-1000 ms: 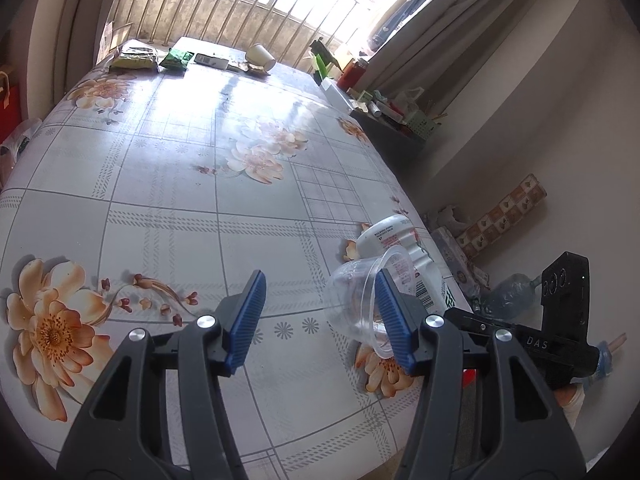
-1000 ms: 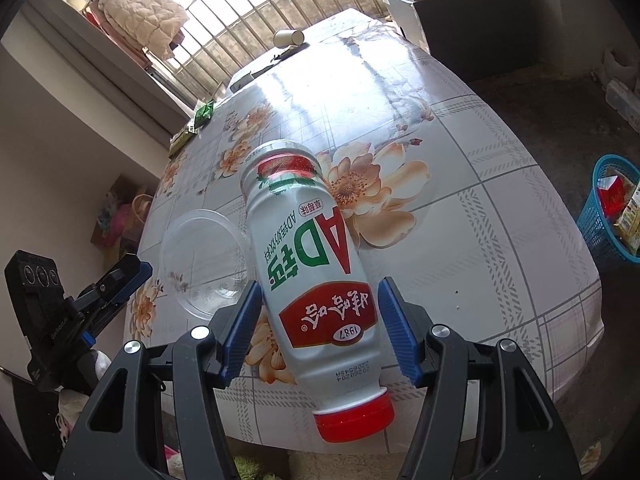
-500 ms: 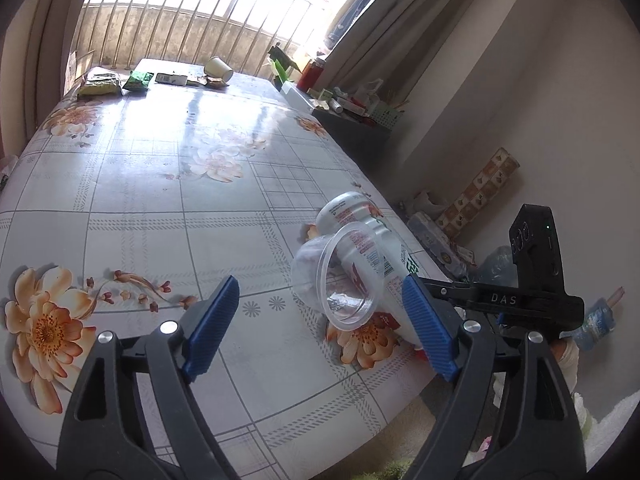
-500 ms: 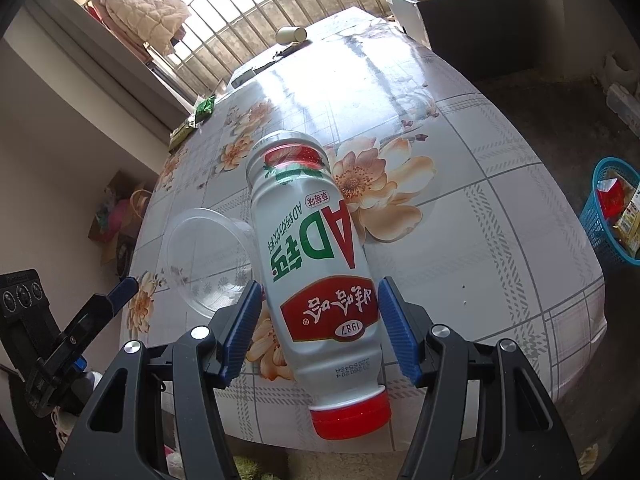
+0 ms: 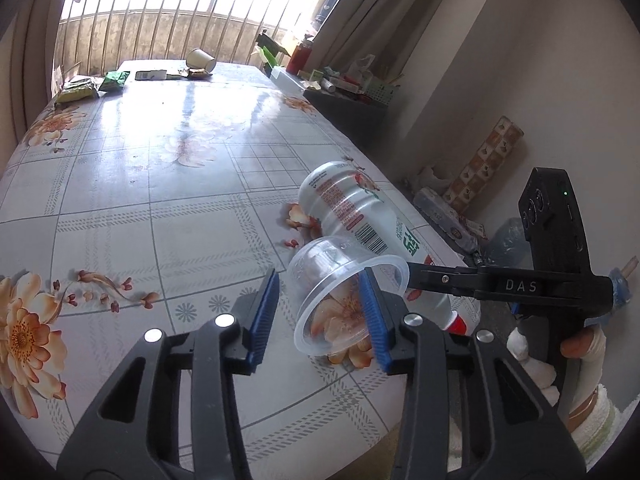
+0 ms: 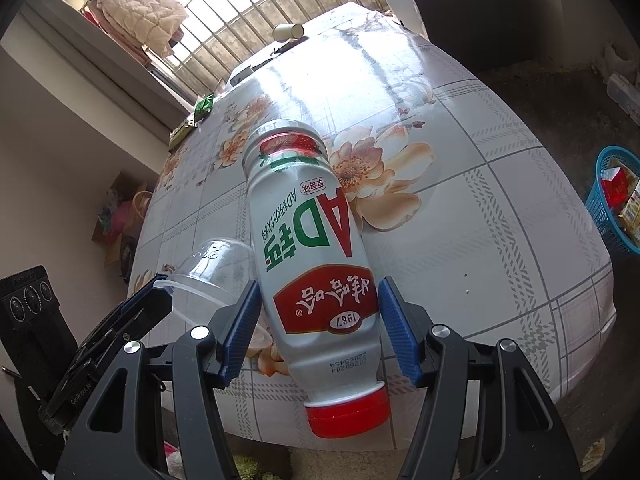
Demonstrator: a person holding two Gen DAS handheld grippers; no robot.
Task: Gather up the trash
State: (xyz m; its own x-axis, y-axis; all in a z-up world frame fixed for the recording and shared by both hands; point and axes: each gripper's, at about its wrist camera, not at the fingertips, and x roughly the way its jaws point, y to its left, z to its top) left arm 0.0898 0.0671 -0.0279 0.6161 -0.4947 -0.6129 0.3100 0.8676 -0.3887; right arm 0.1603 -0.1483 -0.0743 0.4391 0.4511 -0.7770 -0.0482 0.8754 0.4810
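Clear plastic cup (image 5: 340,292) half-hidden by left gripper (image 5: 320,316), grasp unclear | right gripper (image 6: 318,328) clamps white red-capped bottle (image 6: 312,252)

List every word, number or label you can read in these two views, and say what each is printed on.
"AD" and "1987": on the white drink bottle, beside Chinese characters.
"DAS": on the right tongs body.
Barcode digits and red small print on the bottle, and the lettering on the left tongs: too small to read.
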